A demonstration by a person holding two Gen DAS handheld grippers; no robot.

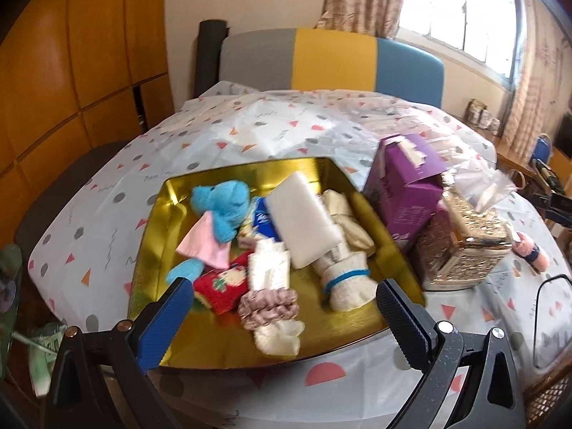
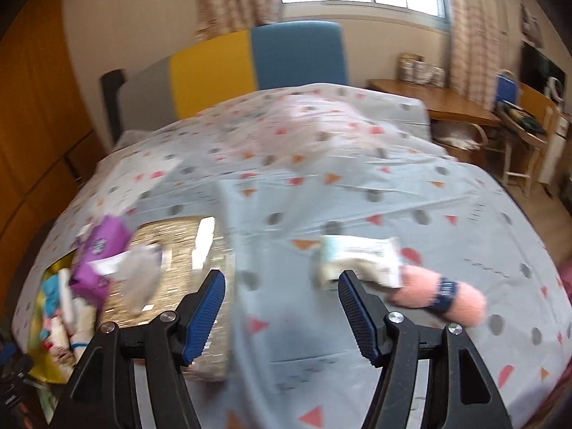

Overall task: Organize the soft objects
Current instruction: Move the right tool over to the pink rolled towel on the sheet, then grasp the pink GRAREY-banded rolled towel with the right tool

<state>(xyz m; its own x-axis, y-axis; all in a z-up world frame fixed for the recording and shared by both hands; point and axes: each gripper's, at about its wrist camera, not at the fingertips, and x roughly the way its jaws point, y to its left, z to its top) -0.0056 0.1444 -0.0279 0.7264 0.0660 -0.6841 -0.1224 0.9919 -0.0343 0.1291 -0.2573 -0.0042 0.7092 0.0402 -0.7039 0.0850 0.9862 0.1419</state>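
Observation:
A gold tray (image 1: 361, 325) on the bed holds soft things: a blue plush toy (image 1: 223, 207), a white foam pad (image 1: 304, 220), rolled cream socks (image 1: 345, 279), a red knitted piece (image 1: 221, 287), a pink scrunchie (image 1: 268, 307). My left gripper (image 1: 284, 302) is open and empty above the tray's near edge. My right gripper (image 2: 280, 291) is open and empty over the sheet. A white tissue pack (image 2: 357, 259) lies by its right finger, with a pink fluffy roll (image 2: 439, 293) with a navy band just right of it.
A purple box (image 1: 407, 189) and a glittery gold box (image 1: 461, 246) stand right of the tray; both show in the right wrist view (image 2: 98, 250) (image 2: 178, 246). A black cable (image 1: 540, 307) lies at the right. A wooden desk (image 2: 447, 102) stands beyond the bed.

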